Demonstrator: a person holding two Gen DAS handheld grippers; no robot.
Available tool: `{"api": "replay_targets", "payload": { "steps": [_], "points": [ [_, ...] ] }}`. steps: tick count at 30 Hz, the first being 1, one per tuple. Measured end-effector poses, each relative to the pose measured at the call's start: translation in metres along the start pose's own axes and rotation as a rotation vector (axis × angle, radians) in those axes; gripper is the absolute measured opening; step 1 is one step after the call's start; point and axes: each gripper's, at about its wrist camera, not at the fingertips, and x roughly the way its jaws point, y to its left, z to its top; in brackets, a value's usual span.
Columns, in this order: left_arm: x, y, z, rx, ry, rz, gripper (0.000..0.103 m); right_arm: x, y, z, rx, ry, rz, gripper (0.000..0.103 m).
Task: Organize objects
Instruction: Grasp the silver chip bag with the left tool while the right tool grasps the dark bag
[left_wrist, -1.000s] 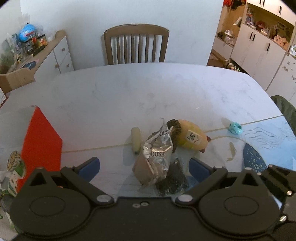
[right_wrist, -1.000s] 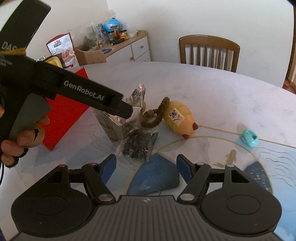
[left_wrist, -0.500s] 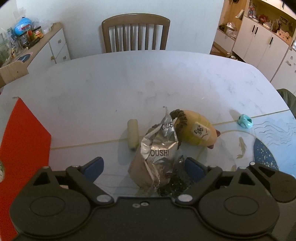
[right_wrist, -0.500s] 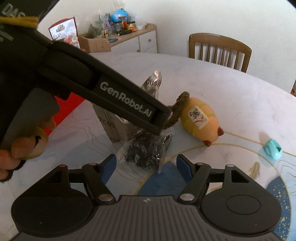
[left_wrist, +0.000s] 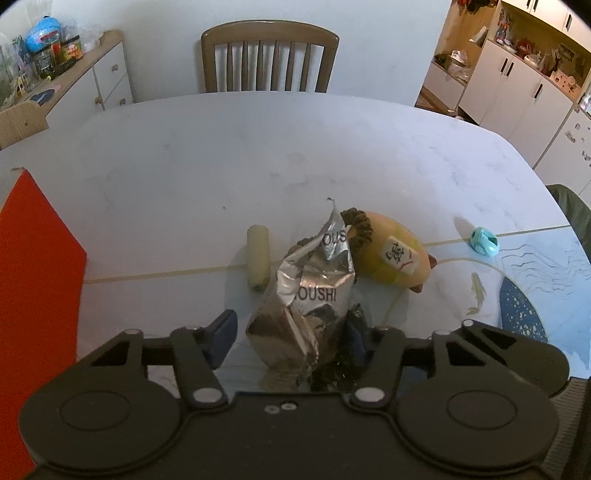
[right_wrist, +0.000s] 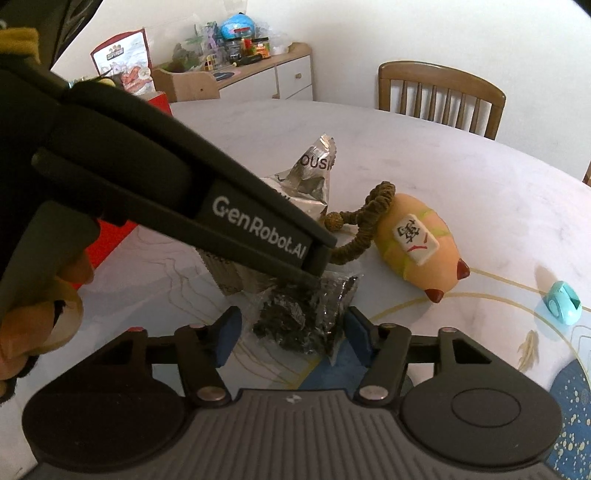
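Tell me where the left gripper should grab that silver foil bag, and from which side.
Grip the foil bag low on its crumpled body, probably coming straight in from the near side as the left gripper already does. The bag stands upright between the open fingers; its top is a thin, floppy torn flap, and the clear packet of dark bits crowds its right.

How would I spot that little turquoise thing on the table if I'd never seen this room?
Start at the marble table in front of the wooden chair. From the pile near the grippers, go right past the yellow plush with the tile patch. The turquoise thing sits alone on the thin gold line, the only blue-green object and much the smallest.
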Motion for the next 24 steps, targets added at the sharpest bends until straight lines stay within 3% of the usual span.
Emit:
{"api": "replay_targets", "payload": {
  "steps": [11, 24],
  "points": [
    [-0.006, 0.000, 0.000, 0.003, -0.015, -0.004, 0.043, -0.006, 0.006, 0.007, -0.026, 0.002, -0.027, 0.031],
    [-0.046, 0.024, -0.004, -0.013, -0.033, -0.032, 0.042, -0.032, 0.017, 0.012, 0.001, -0.019, -0.058, 0.025]
  ]
}}
